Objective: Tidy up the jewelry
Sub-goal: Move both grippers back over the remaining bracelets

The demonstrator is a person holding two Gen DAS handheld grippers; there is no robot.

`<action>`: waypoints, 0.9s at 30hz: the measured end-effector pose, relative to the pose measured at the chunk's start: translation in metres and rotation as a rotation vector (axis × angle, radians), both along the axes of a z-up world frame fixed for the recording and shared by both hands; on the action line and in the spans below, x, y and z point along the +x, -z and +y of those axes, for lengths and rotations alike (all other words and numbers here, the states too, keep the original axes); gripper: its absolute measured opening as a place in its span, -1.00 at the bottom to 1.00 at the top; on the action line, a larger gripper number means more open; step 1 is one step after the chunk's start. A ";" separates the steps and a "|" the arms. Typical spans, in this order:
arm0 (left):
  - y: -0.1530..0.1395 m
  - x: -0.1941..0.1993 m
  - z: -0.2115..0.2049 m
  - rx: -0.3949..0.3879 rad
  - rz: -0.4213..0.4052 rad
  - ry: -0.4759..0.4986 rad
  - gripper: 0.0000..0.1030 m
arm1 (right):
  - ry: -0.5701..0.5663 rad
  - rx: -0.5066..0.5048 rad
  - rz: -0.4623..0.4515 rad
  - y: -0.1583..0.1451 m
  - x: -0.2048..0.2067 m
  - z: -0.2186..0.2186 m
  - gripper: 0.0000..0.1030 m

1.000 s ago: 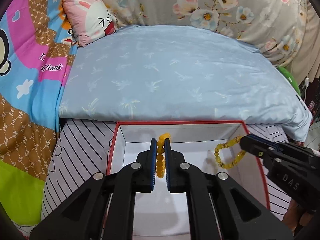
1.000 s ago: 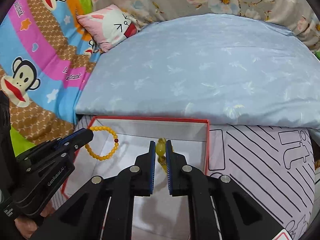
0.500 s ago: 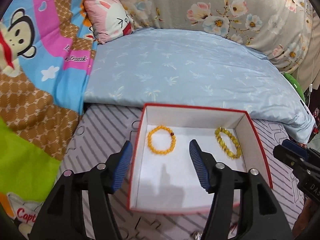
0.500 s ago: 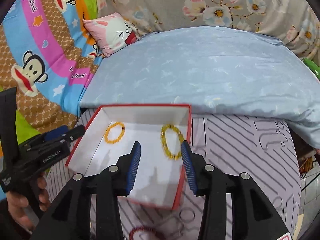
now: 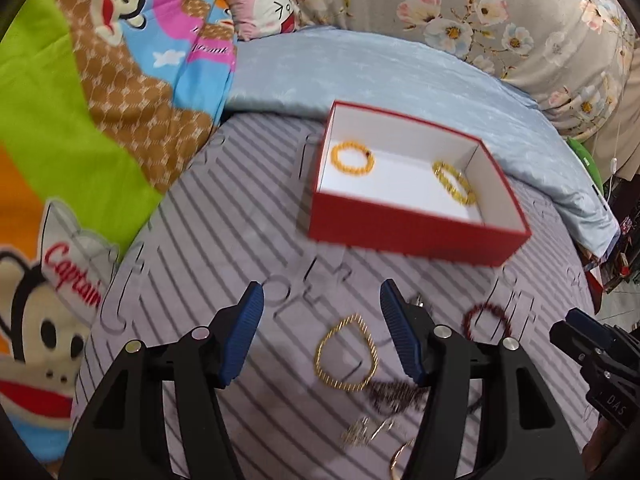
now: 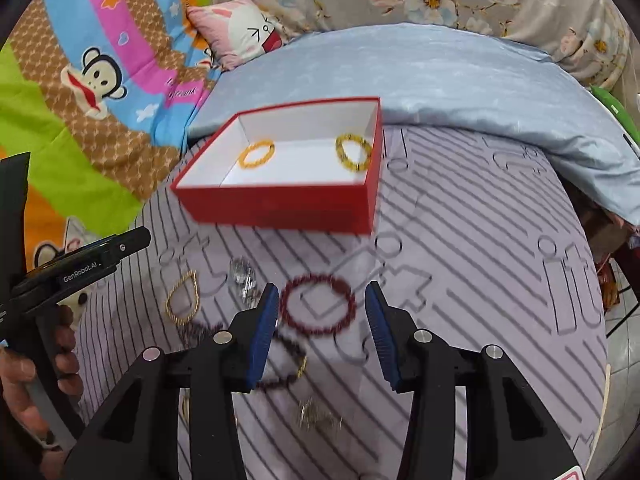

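A red box with a white inside sits on the striped mat and holds an orange bead bracelet and a yellow bead bracelet. My left gripper is open and empty, above a gold twisted bangle. My right gripper is open and empty, above a dark red bead bracelet. A dark bead bracelet and small silver pieces lie near them.
A blue quilt lies behind the box, with a pink pillow and a cartoon monkey blanket to the left. The grey striped mat stretches to the right. More small metal jewelry lies near the front.
Both grippers let go of their yellow bracelets in the box, opened, and pulled back and up. The loose jewelry on the mat has come into view.
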State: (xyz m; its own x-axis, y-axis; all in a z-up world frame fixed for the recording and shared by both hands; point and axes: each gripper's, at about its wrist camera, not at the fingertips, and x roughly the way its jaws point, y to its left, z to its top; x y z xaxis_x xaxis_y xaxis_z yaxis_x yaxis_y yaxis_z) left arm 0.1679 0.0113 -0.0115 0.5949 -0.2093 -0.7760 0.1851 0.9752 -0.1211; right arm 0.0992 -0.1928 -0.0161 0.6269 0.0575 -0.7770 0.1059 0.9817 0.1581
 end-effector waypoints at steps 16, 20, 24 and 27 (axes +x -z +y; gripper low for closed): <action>0.039 -0.077 0.009 0.000 0.091 0.030 0.12 | -0.026 -0.027 0.064 0.034 -0.071 0.030 -0.14; 0.045 -0.085 0.004 0.000 0.106 0.042 0.12 | -0.037 -0.029 0.081 0.039 -0.079 0.034 -0.14; 0.049 -0.088 0.001 -0.007 0.122 0.048 0.12 | -0.039 -0.025 0.090 0.042 -0.081 0.034 -0.14; 0.051 -0.090 -0.001 -0.005 0.127 0.054 0.12 | -0.032 -0.013 0.094 0.044 -0.083 0.032 -0.14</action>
